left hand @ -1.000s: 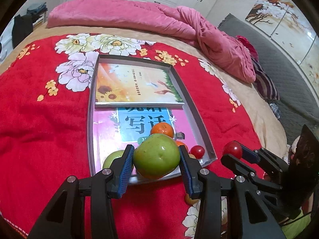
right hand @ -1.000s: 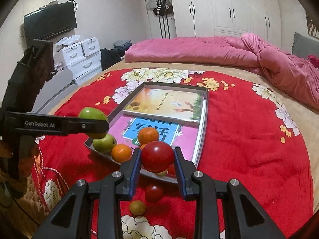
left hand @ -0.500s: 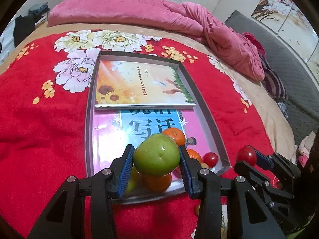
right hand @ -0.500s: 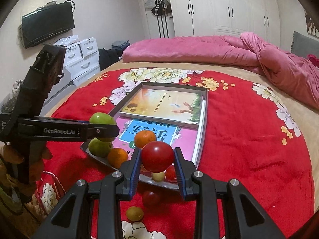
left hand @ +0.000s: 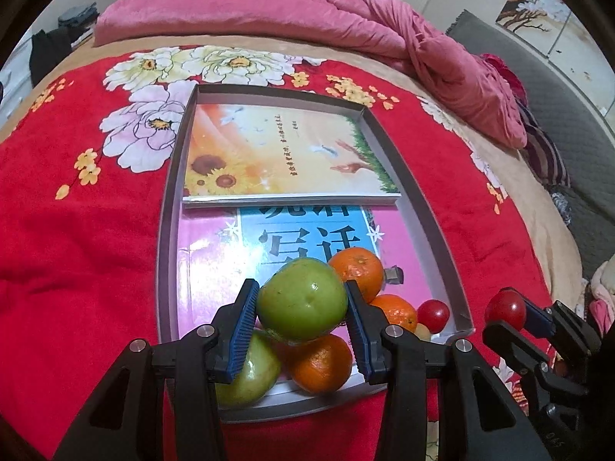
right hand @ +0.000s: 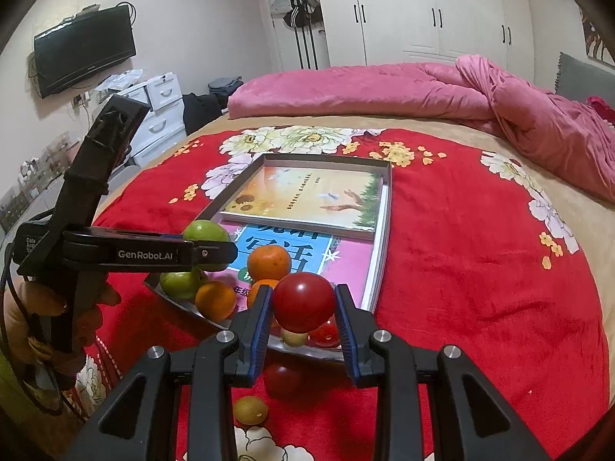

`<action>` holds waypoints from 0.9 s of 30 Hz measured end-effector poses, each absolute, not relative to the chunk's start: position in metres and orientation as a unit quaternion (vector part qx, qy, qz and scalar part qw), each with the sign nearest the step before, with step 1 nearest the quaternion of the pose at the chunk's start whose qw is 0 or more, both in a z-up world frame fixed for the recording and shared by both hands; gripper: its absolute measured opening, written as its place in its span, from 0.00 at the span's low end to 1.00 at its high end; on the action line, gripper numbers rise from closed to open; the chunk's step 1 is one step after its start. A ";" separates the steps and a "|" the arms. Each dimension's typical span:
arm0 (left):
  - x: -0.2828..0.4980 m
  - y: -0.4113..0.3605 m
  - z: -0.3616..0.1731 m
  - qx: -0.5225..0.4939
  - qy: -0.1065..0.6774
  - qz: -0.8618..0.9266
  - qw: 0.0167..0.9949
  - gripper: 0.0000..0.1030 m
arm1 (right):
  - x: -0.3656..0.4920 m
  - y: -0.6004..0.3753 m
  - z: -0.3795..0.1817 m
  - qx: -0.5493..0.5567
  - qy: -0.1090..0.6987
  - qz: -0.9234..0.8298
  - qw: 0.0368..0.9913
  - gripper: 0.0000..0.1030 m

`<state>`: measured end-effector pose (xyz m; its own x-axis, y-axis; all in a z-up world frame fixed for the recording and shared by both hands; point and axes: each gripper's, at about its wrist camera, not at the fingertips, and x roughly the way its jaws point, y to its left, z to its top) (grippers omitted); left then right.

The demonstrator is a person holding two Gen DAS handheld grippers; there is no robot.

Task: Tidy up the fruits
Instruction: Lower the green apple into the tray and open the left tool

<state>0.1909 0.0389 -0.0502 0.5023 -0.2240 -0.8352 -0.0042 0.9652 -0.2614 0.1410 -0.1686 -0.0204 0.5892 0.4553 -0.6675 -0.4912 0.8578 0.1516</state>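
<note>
My left gripper (left hand: 301, 309) is shut on a green apple (left hand: 302, 302), held above the near end of a grey tray (left hand: 423, 199). Below it in the tray lie a second green apple (left hand: 250, 374), oranges (left hand: 321, 363) and a small red tomato (left hand: 433, 310). My right gripper (right hand: 303, 307) is shut on a red tomato (right hand: 303, 301) just in front of the tray's near edge (right hand: 386, 207). From the right wrist view the left gripper (right hand: 207, 247) with its apple (right hand: 205, 230) hovers over the tray's left corner. A red tomato (right hand: 282, 380) and a small yellow-green fruit (right hand: 250, 409) lie on the blanket.
Two books (left hand: 284, 153) fill the rest of the tray, the sunflower one on top of the pink one (left hand: 215, 246). The tray sits on a red flowered blanket (left hand: 77, 230) on a bed, with a pink duvet (right hand: 384, 92) at the far end. A hand (right hand: 46, 307) grips the left tool.
The left gripper has carried the green apple forward and down over the tray's near end, so the tray fruits now lie beneath it. The right gripper has stayed put with its tomato.
</note>
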 end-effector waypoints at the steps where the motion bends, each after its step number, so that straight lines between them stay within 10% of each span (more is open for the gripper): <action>1: 0.191 0.039 -0.051 -0.115 0.496 -0.064 0.858 0.45 | 0.142 -0.169 -0.022 -0.025 0.369 0.266 0.890 0.32; 27: 0.199 0.037 -0.063 -0.109 0.504 -0.059 0.855 0.45 | 0.145 -0.169 -0.041 -0.037 0.392 0.251 0.884 0.32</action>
